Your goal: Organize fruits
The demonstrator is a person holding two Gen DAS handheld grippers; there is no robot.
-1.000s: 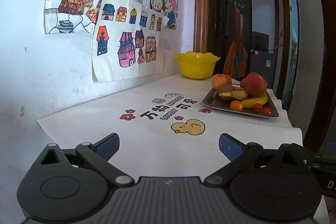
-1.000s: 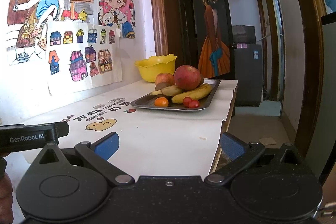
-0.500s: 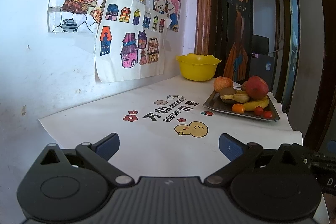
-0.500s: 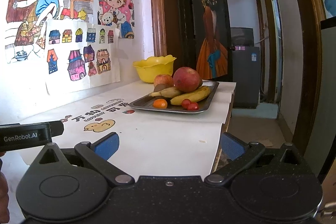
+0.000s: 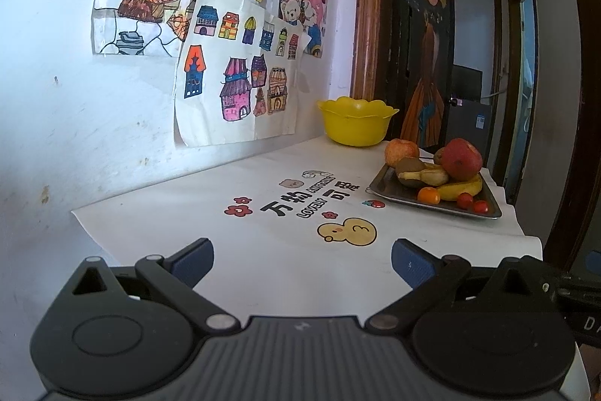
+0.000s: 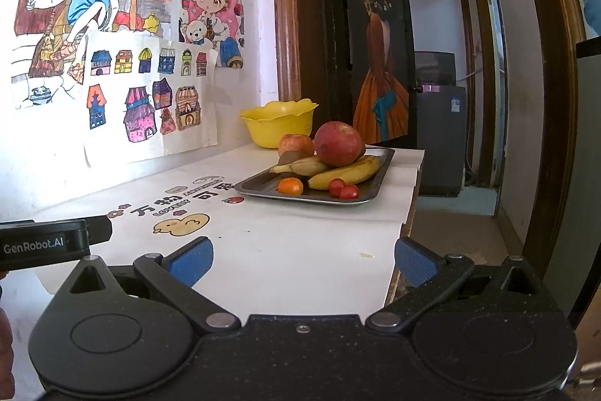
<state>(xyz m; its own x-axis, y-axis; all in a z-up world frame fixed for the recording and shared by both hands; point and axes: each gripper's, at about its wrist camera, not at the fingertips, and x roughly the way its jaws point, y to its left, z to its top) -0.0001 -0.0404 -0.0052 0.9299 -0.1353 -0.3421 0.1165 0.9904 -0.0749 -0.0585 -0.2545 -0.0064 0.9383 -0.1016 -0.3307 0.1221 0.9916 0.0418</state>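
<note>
A dark metal tray [image 5: 379, 183] [image 6: 255, 183] sits at the far right of the table. It holds a large red apple [image 5: 461, 159] [image 6: 338, 144], a smaller apple [image 5: 401, 152] [image 6: 295, 144], bananas [image 5: 460, 188] [image 6: 345, 172], a kiwi [image 5: 410, 165], a small orange [image 5: 428, 195] [image 6: 290, 186] and two cherry tomatoes [image 5: 472, 203] [image 6: 343, 189]. An empty-looking yellow bowl [image 5: 357, 121] [image 6: 278, 123] stands behind the tray. My left gripper [image 5: 302, 260] and right gripper [image 6: 303, 260] are both open and empty, well short of the tray.
A white printed cloth [image 5: 285, 250] covers the table. The wall with drawings [image 5: 233, 93] runs along the left. The table's right edge [image 6: 407, 224] drops to the floor, with a doorway and corridor beyond. The left gripper's body [image 6: 45, 243] shows at the right view's left edge.
Both grippers have shifted slightly, the views drifting a little; the tray sits marginally lower and further in frame. Both stay open and empty.
</note>
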